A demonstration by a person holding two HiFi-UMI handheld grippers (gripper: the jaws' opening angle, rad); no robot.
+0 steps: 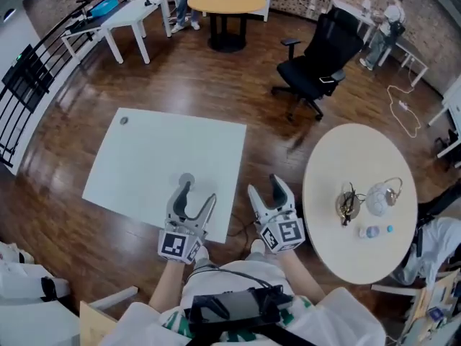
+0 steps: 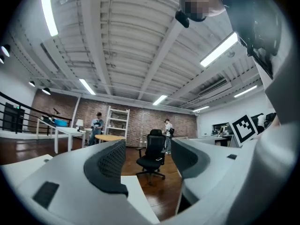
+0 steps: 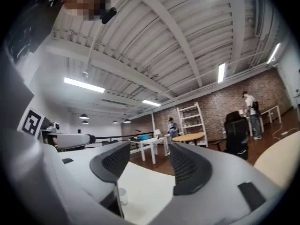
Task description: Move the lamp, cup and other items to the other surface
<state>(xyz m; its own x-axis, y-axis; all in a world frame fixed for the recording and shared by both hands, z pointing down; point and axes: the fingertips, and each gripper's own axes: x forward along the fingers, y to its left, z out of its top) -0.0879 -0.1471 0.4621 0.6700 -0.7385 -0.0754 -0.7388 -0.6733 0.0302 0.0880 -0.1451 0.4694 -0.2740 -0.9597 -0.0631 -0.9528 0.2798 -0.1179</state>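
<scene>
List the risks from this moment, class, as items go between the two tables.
1. The wiry object and the white globe sit close together on the round table; grabbing one may topple the other.
2. The clear cup stands on the square table right by the open left gripper, so a swing could knock it over.

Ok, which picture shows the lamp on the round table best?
The head view: the white lamp stands in plain sight on the round table. The right gripper view catches only that table's edge, no lamp. The left gripper view shows nothing I can call the lamp.
</scene>
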